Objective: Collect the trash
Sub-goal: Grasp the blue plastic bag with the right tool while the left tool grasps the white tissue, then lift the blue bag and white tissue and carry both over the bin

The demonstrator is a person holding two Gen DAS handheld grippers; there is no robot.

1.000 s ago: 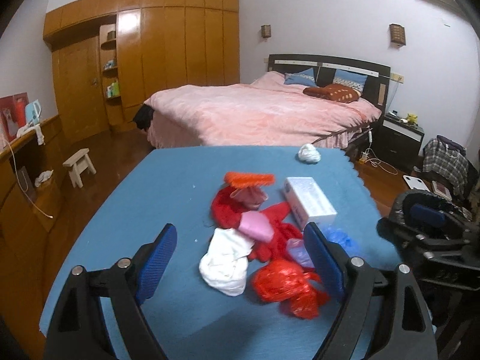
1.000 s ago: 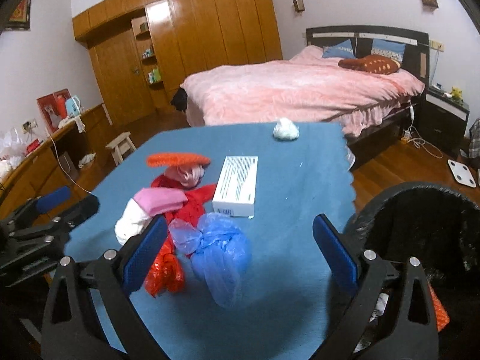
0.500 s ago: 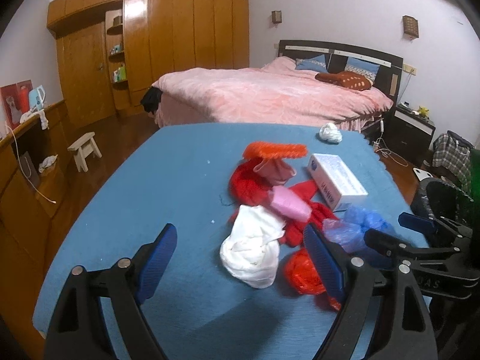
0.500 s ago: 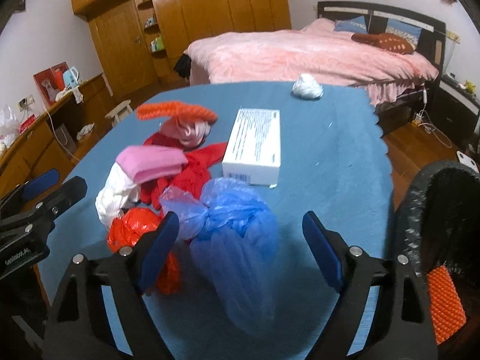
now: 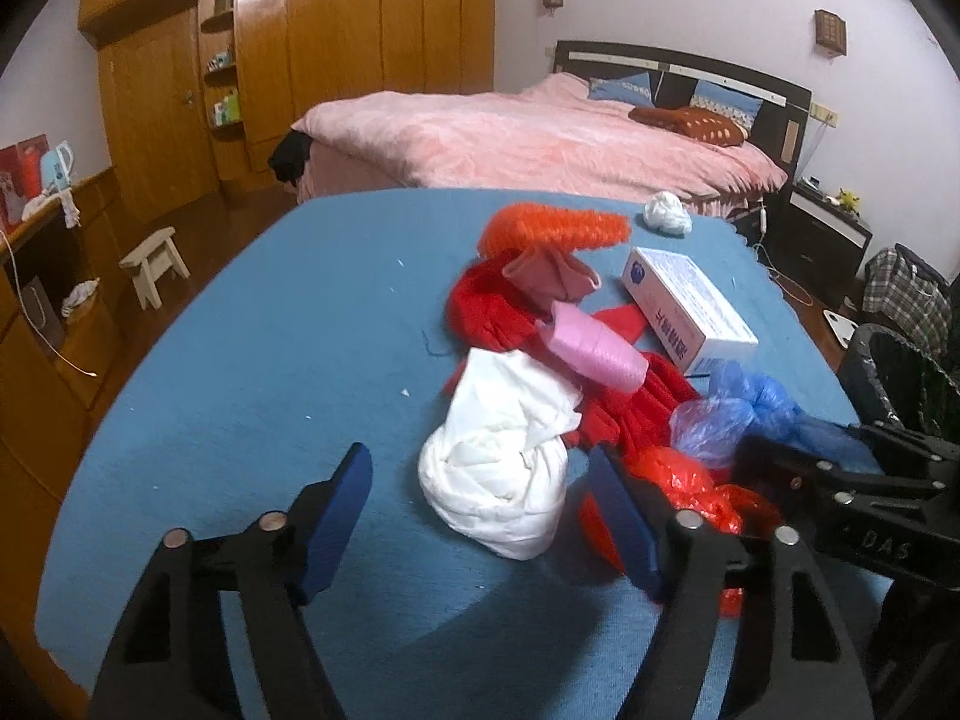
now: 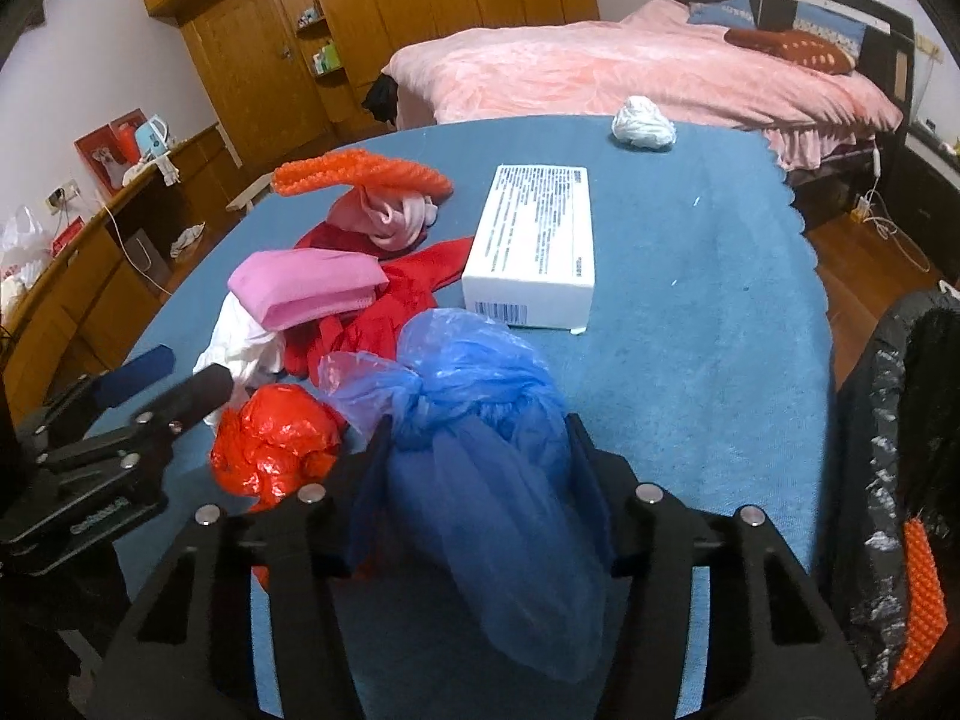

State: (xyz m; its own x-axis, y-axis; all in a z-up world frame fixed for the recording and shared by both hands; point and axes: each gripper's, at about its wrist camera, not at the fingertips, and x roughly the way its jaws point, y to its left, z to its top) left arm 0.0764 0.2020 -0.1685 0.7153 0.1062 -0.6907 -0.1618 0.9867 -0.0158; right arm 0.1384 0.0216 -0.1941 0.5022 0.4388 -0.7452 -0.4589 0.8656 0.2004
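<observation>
A pile of trash lies on the blue-covered table (image 5: pixel 270 360). My left gripper (image 5: pixel 480 462) hangs low over the near end of the pile. Its jaws are closing, with a knotted white bag (image 5: pixel 498 480) lying between them; the blue pads stand just off its sides. My right gripper (image 6: pixel 480 468) is closing on a blue plastic bag (image 6: pixel 480 420), and both pads touch its sides. A crumpled red plastic bag (image 6: pixel 270 444) lies between the two grippers. In the left wrist view the right gripper's black frame covers part of the blue bag (image 5: pixel 750 408).
Behind lie a pink roll (image 5: pixel 594 348), red cloth (image 5: pixel 492 312), an orange knitted piece (image 5: pixel 552 228), a white box (image 6: pixel 534 246) and a white wad (image 6: pixel 642 123). A black-lined bin (image 6: pixel 888 450) stands at the table's right edge. A bed stands beyond.
Both grippers have sunk and moved in on the pile. The right jaws narrowed from wide open onto the blue bag. The left jaws narrowed around the white bag.
</observation>
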